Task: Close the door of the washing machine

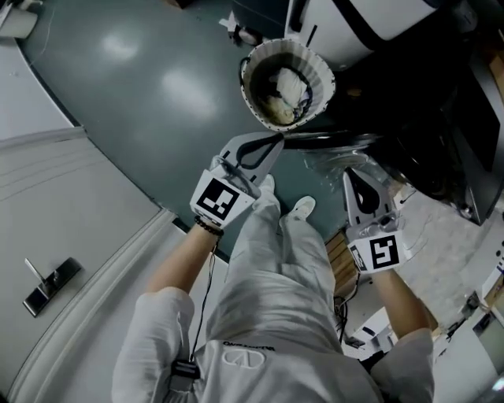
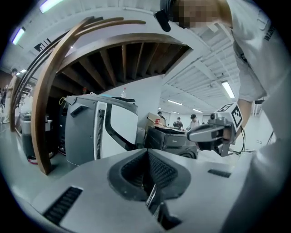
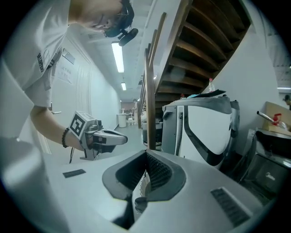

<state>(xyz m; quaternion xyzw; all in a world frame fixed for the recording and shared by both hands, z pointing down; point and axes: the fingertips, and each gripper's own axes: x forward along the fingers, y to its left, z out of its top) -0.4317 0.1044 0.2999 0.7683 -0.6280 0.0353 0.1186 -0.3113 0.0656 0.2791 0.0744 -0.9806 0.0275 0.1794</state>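
Note:
In the head view a dark washing machine (image 1: 441,134) stands at the right, and a dark curved panel (image 1: 335,142) that looks like its door juts out toward the floor. My left gripper (image 1: 272,144) hovers just left of that panel, jaws shut and empty. My right gripper (image 1: 352,175) is held below the panel, also shut with nothing in it. In the left gripper view the closed jaws (image 2: 148,152) point at the dark machine (image 2: 170,139), with the right gripper (image 2: 193,134) beside it. In the right gripper view the shut jaws (image 3: 146,157) face a white machine (image 3: 204,132), and the left gripper (image 3: 122,138) shows at the left.
A round laundry basket (image 1: 250,86) with clothes in it stands on the green floor ahead. A white machine (image 1: 370,24) is behind it. A wooden staircase (image 2: 59,91) arches overhead. A grey wall with a handle (image 1: 47,283) runs along the left. People stand far off (image 2: 177,122).

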